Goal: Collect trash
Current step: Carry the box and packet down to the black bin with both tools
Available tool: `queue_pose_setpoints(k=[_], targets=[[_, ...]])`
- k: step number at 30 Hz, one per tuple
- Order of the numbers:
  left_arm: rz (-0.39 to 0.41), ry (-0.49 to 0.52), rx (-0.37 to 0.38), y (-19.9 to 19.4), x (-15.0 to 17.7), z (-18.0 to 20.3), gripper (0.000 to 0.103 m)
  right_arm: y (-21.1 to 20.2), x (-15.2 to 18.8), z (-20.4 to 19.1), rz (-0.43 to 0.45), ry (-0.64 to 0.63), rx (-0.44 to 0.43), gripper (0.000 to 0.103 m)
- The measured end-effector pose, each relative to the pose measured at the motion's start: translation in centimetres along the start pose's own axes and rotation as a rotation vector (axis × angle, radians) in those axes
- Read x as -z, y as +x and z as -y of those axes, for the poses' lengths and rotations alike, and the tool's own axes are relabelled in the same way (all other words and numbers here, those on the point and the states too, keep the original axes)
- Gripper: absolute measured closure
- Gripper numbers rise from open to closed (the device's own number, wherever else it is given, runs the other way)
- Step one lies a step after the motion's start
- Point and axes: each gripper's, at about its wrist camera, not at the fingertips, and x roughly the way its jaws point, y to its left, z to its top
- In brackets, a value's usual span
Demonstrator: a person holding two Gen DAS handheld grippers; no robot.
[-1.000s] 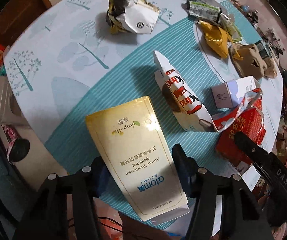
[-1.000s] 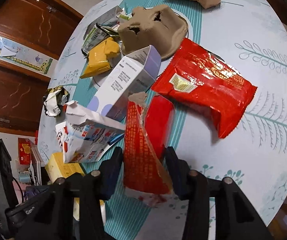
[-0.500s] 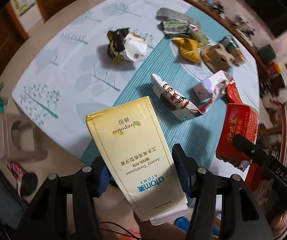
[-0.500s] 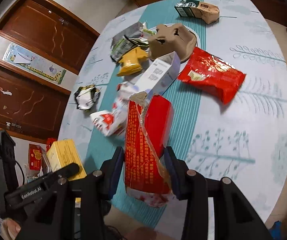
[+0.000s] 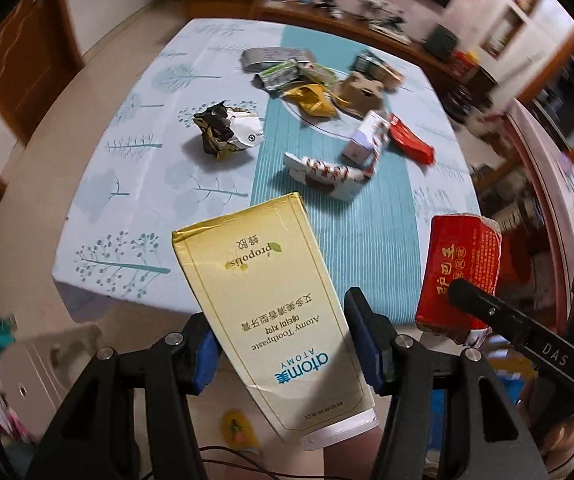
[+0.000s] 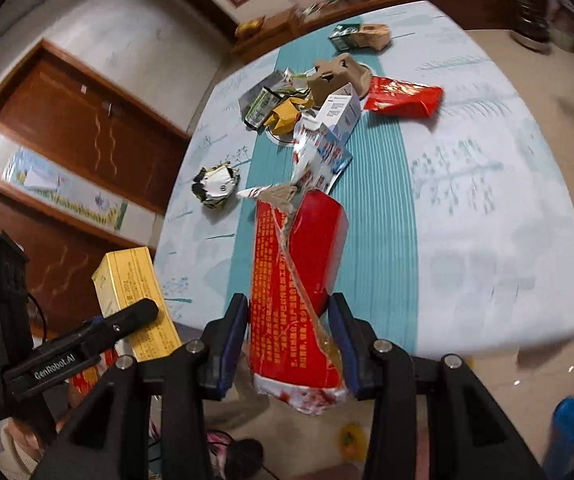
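Observation:
My left gripper (image 5: 283, 344) is shut on a yellow Atomy toothpaste box (image 5: 263, 292) and holds it in the air off the near edge of the table (image 5: 135, 184). My right gripper (image 6: 289, 338) is shut on a torn red carton (image 6: 295, 284), also held off the table's near edge. The red carton shows in the left wrist view (image 5: 461, 268), and the yellow box in the right wrist view (image 6: 135, 300). More trash lies on the table: a crumpled foil wrapper (image 5: 227, 130), a Kinder box (image 5: 327, 176), a red snack bag (image 6: 405, 96) and a white-purple box (image 6: 341, 112).
Far on the table lie a yellow wrapper (image 5: 313, 98), a brown pulp tray (image 6: 339, 76), a green packet (image 5: 279, 74) and a brown-green box (image 6: 361, 36). A beige stool (image 5: 47, 356) stands on the floor at left. Wooden doors (image 6: 83, 128) are behind.
Both grippers have pulled back and up away from the table with their boxes still held; the table now looks smaller and farther, and its near edge and the floor show.

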Motion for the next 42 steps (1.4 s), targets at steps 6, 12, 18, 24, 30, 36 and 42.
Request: queue_pose_setpoints(k=[6, 12, 18, 24, 30, 36, 42], targets=[[0.006, 0.083, 0.032, -1.6, 3.7, -1.3, 0.048, -1.8, 5.9, -2.2, 0.085, 0.063, 0.021, 0.061], [-0.042, 0.137, 0.062, -1.3, 7.0, -1.4, 0.048, -2.4, 11.3, -3.3, 0.084, 0.098, 0.056, 0.061], [-0.067, 0.189, 0.079, 0.8, 9.9, -0.2, 0.047, -1.7, 15.4, -1.9, 0.044, 0.146, 0.112, 0.061], [-0.117, 0.236, 0.086, 4.6, 12.9, 1.2, 0.047, 0.2, 19.1, 1.2, -0.003, 0.245, 0.143, 0.061], [-0.157, 0.257, 0.06, 9.5, 15.3, 1.9, 0.047, 3.0, 21.8, 4.6, -0.042, 0.308, 0.175, 0.061], [-0.176, 0.236, 0.031, 16.8, 17.1, 1.5, 0.047, 8.2, 23.3, 9.6, -0.074, 0.35, 0.185, 0.061], [-0.157, 0.189, 0.007, 25.6, 19.3, 1.0, 0.047, 16.1, 24.3, 15.2, -0.108, 0.349, 0.19, 0.061]])
